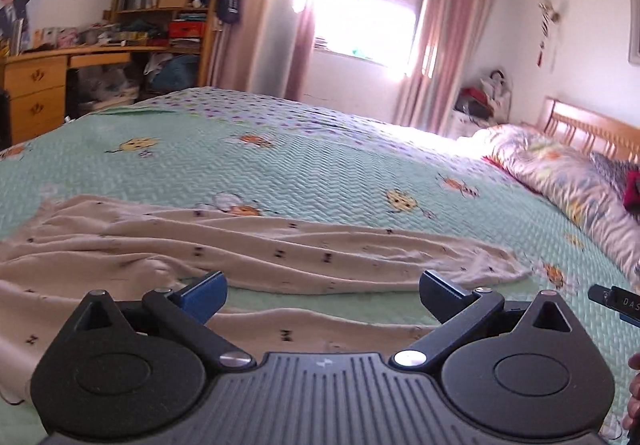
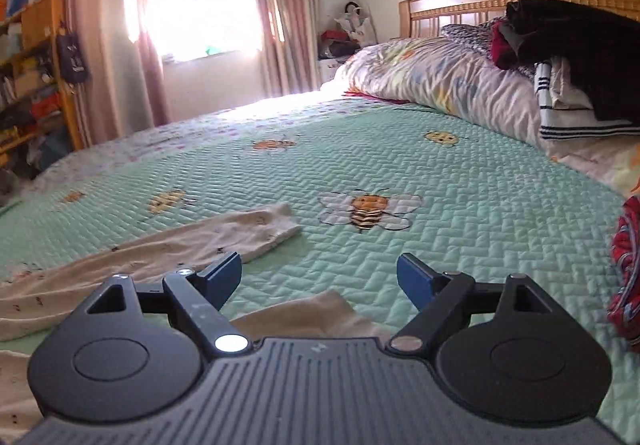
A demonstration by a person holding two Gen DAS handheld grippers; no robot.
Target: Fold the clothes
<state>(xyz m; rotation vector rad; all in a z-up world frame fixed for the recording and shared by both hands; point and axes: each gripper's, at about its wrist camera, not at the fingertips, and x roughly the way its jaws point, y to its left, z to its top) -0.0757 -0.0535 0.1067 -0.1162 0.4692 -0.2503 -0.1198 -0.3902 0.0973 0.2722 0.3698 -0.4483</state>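
The left gripper (image 1: 322, 295) has its two blue fingers (image 1: 206, 295) spread wide apart, and nothing is between them. It hangs just above the cream clothes (image 1: 256, 245), which have tiny dark marks on them. In the left wrist view the clothes lie wrinkled on the green bed cover (image 1: 320, 165), from 9 o'clock across to 3 o'clock, with another flap under the gripper at 6 o'clock. The right gripper (image 2: 319, 279) is also spread apart and holds nothing. In the right wrist view a long cream part of the clothes (image 2: 168, 245) lies from 9 o'clock toward the middle, and its end stops just beside the left blue finger (image 2: 224, 277). Another cream corner pokes out under that gripper at 6 o'clock. A big bee picture (image 2: 368, 211) sits on the cover just past the fingers, at 12 o'clock. A puffy flowered quilt (image 2: 436, 81) lies at 2 o'clock by the wooden headboard (image 2: 460, 1), and dark and striped clothes (image 2: 576, 85) are piled on it at 3 o'clock. A bright window (image 1: 372, 1) with pink curtains is at 12 o'clock.
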